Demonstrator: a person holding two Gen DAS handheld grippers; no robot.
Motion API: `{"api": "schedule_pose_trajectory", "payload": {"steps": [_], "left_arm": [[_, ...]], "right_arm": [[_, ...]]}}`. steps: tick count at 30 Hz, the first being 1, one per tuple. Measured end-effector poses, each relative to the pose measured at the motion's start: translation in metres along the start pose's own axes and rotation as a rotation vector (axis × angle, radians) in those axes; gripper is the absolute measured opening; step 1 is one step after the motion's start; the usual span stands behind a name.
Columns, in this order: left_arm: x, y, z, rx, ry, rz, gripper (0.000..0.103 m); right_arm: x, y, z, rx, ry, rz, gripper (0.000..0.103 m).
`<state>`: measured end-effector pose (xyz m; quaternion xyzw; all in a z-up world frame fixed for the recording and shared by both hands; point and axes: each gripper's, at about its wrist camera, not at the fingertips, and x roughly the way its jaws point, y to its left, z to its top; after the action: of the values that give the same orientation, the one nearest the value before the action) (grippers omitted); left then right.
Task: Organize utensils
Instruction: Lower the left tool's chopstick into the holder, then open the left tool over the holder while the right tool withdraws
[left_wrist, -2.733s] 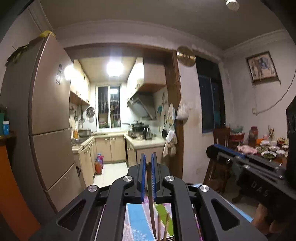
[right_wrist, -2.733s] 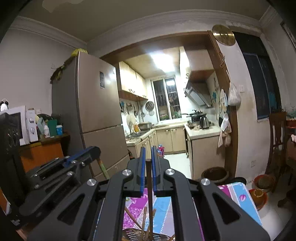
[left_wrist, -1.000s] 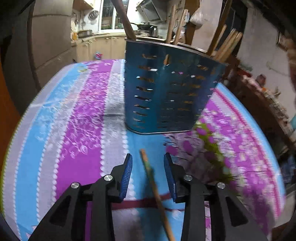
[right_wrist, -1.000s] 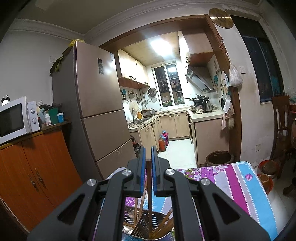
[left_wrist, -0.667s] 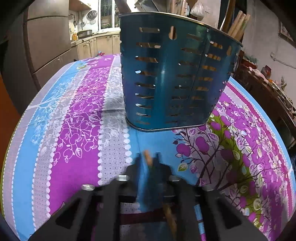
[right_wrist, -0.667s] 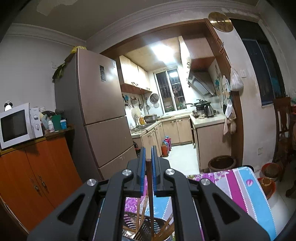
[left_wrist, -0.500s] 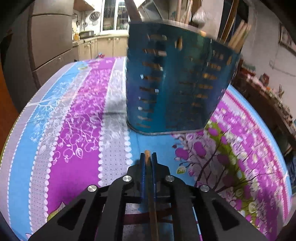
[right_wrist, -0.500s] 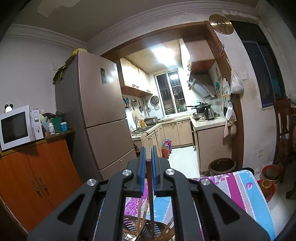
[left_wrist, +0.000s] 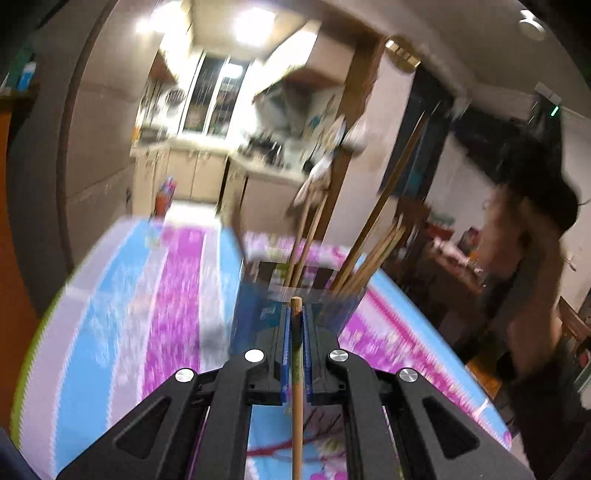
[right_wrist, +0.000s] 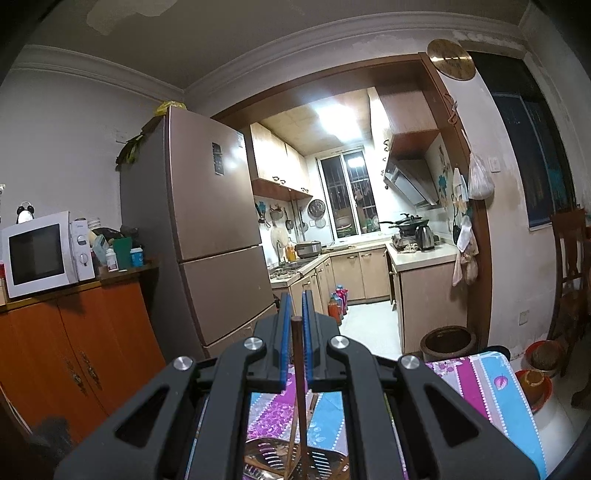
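Note:
My left gripper (left_wrist: 295, 314) is shut on a light wooden chopstick (left_wrist: 296, 387) and holds it lifted, tip pointing at the blue slotted utensil holder (left_wrist: 258, 314) just ahead, which holds several chopsticks (left_wrist: 373, 243). The view is blurred by motion. My right gripper (right_wrist: 295, 306) is shut on a dark brown chopstick (right_wrist: 300, 376), held upright above the holder's slotted rim (right_wrist: 266, 448), its lower end reaching down into the holder.
The table has a purple, blue and white floral cloth (left_wrist: 122, 314). My right hand and its gripper (left_wrist: 532, 221) show at the right of the left wrist view. A fridge (right_wrist: 207, 236), an orange cabinet (right_wrist: 74, 332) with a microwave (right_wrist: 40, 254) and the kitchen lie beyond.
My left gripper closed on the chopstick lying on the cloth and has lifted it up toward the holder's rim. My right gripper has stayed shut on its chopstick above the holder.

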<state>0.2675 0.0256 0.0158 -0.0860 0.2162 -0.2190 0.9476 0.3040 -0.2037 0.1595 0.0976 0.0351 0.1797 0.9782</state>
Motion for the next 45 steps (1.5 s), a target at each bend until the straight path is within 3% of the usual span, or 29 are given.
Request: {"api": "schedule_pose_trajectory", "payload": {"steps": [8, 11, 14, 24, 34, 37, 39, 40, 43, 45], "left_arm": [[-0.030, -0.042, 0.102, 0.102, -0.310, -0.010, 0.007], [-0.035, -0.060, 0.129, 0.157, -0.436, 0.022, 0.007], [-0.026, -0.069, 0.146, 0.182, -0.474, 0.028, 0.007], [0.044, -0.059, 0.125, 0.235, -0.439, 0.089, 0.007], [0.113, -0.021, 0.076, 0.197, -0.224, 0.137, 0.007], [0.120, -0.012, 0.066, 0.185, -0.211, 0.166, 0.007], [0.118, -0.009, 0.067, 0.171, -0.195, 0.146, 0.008], [0.116, -0.008, 0.070, 0.159, -0.186, 0.139, 0.010], [0.088, -0.011, 0.084, 0.165, -0.272, 0.172, 0.039], [0.061, -0.011, 0.094, 0.149, -0.345, 0.165, 0.054]], "right_arm": [[-0.007, 0.015, 0.020, -0.044, -0.025, -0.001, 0.005], [-0.006, 0.019, 0.029, -0.063, -0.031, -0.003, 0.005], [-0.003, 0.018, 0.033, -0.066, -0.033, -0.010, 0.005], [0.020, 0.005, 0.015, -0.021, 0.003, -0.011, 0.005], [0.052, -0.024, -0.046, 0.100, 0.132, -0.050, 0.005], [0.056, -0.032, -0.063, 0.143, 0.169, -0.060, 0.005], [0.060, -0.035, -0.073, 0.151, 0.200, -0.071, 0.005], [0.061, -0.035, -0.075, 0.151, 0.212, -0.080, 0.006], [0.048, -0.041, -0.069, 0.160, 0.178, -0.109, 0.038], [0.033, -0.046, -0.056, 0.155, 0.135, -0.127, 0.038]]}}
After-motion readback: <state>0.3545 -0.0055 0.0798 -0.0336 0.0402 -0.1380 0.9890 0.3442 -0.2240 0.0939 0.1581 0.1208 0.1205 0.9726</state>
